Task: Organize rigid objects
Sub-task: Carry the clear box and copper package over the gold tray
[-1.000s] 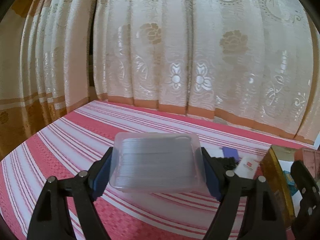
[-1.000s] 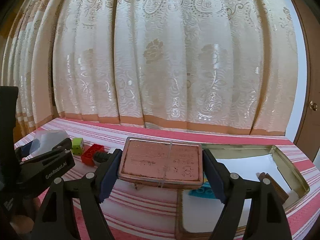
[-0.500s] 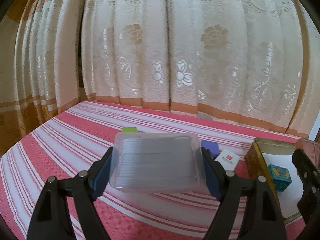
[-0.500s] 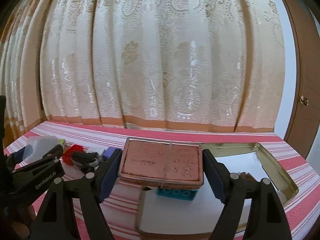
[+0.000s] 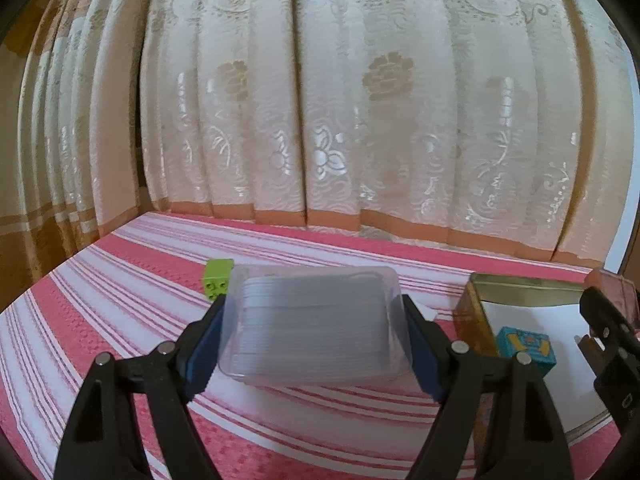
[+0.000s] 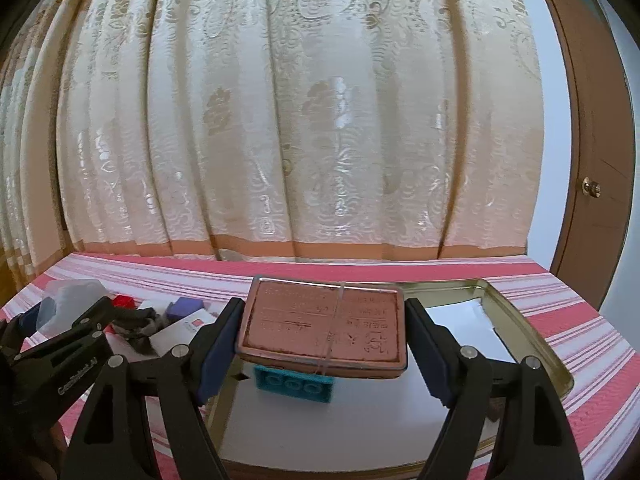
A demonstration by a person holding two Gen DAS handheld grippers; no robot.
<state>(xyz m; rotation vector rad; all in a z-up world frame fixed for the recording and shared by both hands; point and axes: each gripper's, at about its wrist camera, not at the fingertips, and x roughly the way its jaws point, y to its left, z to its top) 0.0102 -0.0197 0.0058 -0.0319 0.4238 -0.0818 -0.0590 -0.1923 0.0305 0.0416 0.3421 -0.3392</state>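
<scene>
Both tongs are loaded: the left tongs (image 5: 316,340) squeeze a clear plastic box (image 5: 316,326), smooth with rounded corners, just left of the gold tray (image 6: 532,344). The right tongs (image 6: 322,346) clamp a flat pink tin (image 6: 324,326) with a rubber band round it, over the tray, above a teal block (image 6: 294,386). I'd worry about slick plastic slipping, or the tin knocking that block when lowered.

A cream patterned curtain (image 5: 360,120) was seen behind the red striped cloth (image 5: 120,280); a brown door (image 6: 596,160) was seen at right.
</scene>
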